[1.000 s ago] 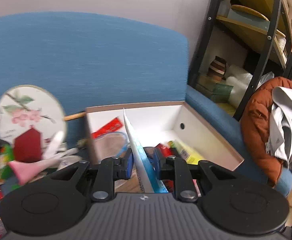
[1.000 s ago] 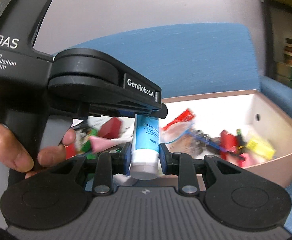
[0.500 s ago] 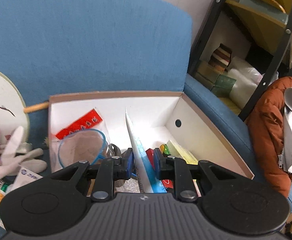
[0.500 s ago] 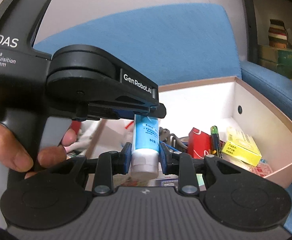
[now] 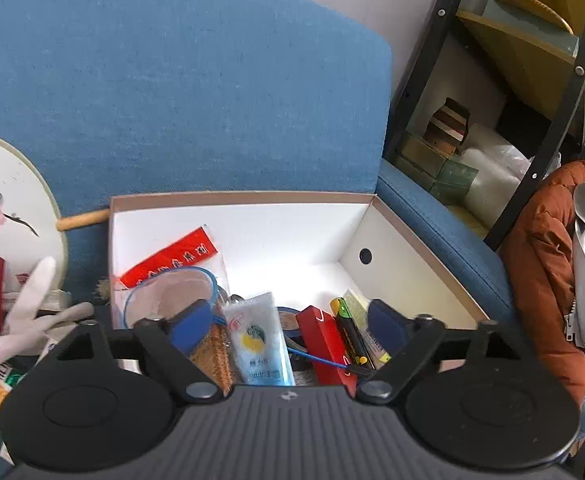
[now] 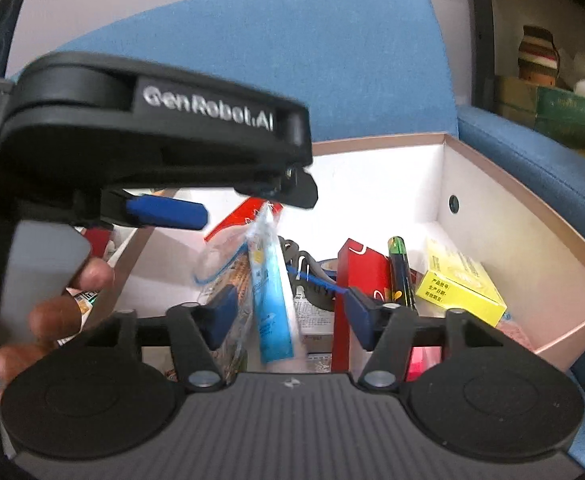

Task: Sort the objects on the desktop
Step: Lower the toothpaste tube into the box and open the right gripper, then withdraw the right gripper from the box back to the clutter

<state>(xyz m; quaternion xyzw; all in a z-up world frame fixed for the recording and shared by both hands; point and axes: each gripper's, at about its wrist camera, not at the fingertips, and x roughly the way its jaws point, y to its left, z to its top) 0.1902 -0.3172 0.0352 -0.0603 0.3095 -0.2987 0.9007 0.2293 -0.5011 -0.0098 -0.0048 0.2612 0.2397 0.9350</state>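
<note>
Inside the white cardboard box [image 5: 252, 232], at 6 o'clock, lies the glossy blue-white plastic tube [image 5: 258, 340], loose between the wide-spread left gripper [image 5: 288, 324]; right gripper [image 6: 288, 312] just opened, touching nothing.

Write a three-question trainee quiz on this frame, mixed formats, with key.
1. True or false: the left hand-held gripper is clamped on the blue-and-white tube.
2. Multiple choice: in the right wrist view, the yellow box lies in the white cardboard box
A. against the left wall
B. toward the right side, right of the red box
C. outside it, on the blue chair
3. Fill in: the right hand-held gripper has its jaws ____, with the tube loose between them.

Key
1. False: its jaws have just been opening and the pads stand clear of the tube.
2. B
3. open; they have just been opening.
</note>
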